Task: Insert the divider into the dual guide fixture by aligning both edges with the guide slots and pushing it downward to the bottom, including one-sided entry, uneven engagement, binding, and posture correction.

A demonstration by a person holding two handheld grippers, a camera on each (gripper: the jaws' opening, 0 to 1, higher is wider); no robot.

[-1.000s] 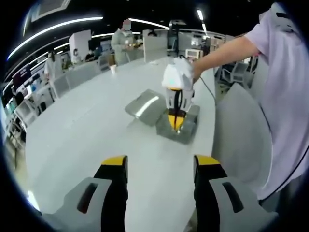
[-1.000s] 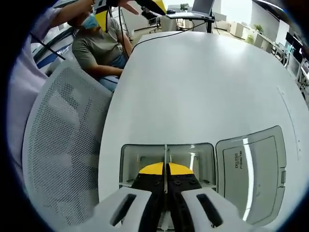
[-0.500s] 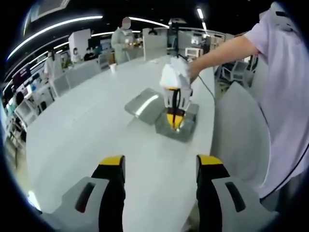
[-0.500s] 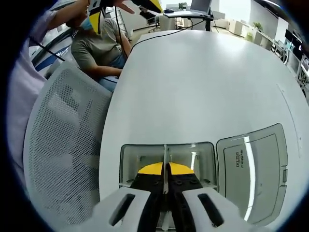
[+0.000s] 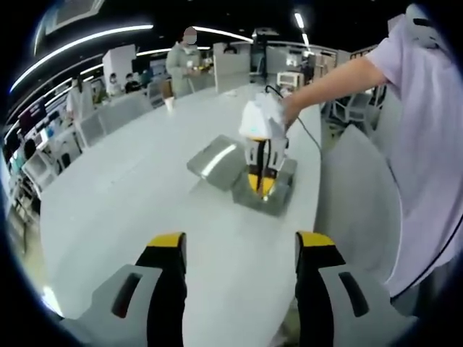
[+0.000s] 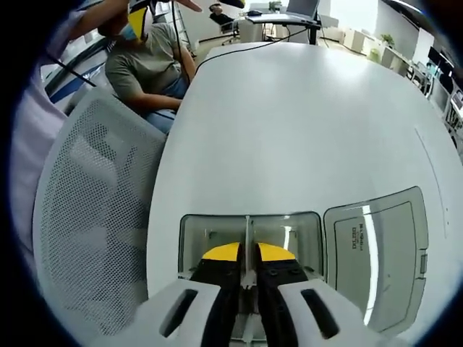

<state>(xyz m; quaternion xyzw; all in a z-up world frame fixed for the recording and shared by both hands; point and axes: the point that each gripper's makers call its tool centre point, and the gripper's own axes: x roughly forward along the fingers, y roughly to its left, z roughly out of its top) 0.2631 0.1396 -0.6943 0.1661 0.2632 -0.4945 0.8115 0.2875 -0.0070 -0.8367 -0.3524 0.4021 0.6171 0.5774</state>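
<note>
Right gripper [image 6: 247,254] straddles the upright divider [image 6: 247,233] — inside the fixture [image 6: 192,242].

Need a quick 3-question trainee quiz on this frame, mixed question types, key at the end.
1. True or false: the left hand-held gripper holds the divider.
2. Multiple choice: where is the divider standing? A) flat on the white table B) upright across the middle of the clear fixture box C) on the detached lid
3. Fill in: in the right gripper view, the lid lies to the ____ of the fixture box.

Key:
1. False. Its jaws stand open and apart over bare table; the right hand-held gripper is the one around the divider's top edge.
2. B
3. right
</note>
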